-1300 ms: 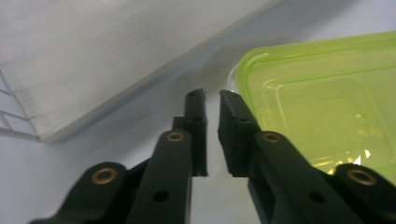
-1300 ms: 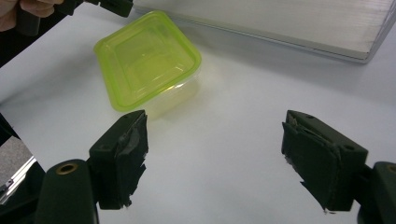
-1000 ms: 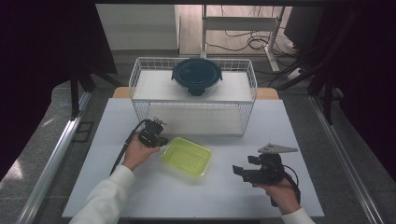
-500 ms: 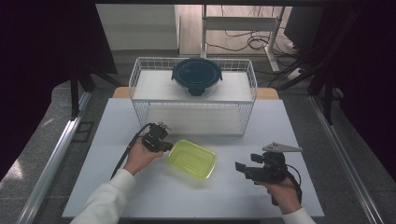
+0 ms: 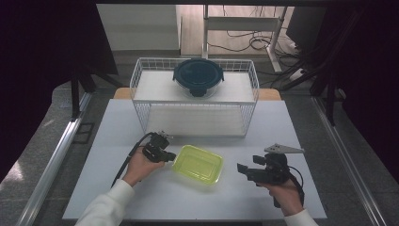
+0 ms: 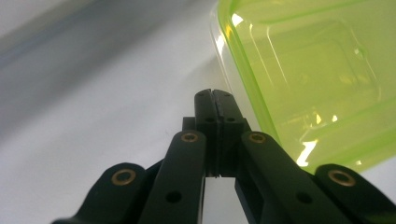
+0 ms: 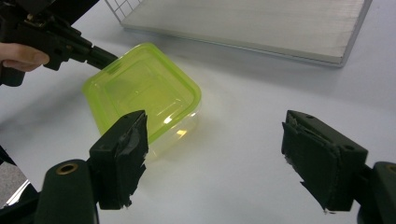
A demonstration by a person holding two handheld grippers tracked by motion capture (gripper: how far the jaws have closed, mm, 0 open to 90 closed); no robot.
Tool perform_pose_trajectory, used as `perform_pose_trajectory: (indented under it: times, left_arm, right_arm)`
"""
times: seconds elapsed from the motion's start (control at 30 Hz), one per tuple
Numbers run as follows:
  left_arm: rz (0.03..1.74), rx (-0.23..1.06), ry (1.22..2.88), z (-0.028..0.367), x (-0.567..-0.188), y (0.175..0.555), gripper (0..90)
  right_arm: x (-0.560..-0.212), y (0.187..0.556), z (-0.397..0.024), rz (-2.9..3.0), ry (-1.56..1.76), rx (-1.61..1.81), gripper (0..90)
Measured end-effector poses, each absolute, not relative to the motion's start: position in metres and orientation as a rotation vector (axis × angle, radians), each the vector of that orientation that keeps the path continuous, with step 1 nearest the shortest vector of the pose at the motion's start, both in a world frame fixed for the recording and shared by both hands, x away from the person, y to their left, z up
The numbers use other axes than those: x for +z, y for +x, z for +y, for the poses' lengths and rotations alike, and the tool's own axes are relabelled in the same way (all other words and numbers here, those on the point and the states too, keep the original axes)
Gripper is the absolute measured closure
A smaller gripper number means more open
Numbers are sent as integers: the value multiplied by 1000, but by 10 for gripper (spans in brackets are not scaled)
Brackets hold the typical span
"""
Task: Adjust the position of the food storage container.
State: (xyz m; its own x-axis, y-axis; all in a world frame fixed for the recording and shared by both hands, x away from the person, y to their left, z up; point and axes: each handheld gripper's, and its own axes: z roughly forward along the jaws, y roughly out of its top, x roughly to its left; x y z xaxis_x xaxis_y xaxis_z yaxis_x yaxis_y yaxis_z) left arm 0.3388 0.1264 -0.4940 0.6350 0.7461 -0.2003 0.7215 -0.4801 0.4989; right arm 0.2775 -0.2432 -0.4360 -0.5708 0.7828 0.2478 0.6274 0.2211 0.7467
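A yellow-green see-through food box (image 5: pixel 197 163) with its lid on lies on the white table (image 5: pixel 282 127) near the front. My left gripper (image 5: pixel 169 156) is shut with nothing between its jaws, and its tip rests against the box's left edge. In the left gripper view the closed tip (image 6: pixel 215 95) sits just beside the box's rim (image 6: pixel 303 79). My right gripper (image 5: pixel 243 170) is open to the right of the box and apart from it, pointing toward it. The right gripper view has the box (image 5: pixel 141 92) beyond its spread jaws (image 7: pixel 215 130), with the left gripper (image 7: pixel 100 55) at the box's far corner.
A white wire basket (image 5: pixel 141 84) stands at the back of the table. A round dark-lidded glass container (image 5: pixel 198 76) sits in it. Dark curtains flank both sides. There is bare table between the box and the basket.
The left gripper and the box have slid together to the right, toward the right gripper. The right gripper has stayed in place, still open.
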Motion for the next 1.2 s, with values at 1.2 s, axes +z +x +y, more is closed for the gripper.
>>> perform_pose_trajectory:
  times: [1.2]
  left_arm:
    - [1048,-75,2294,86,-504,304,900]
  right_arm:
    - [-441,279,-244,2331,1365,1250,226]
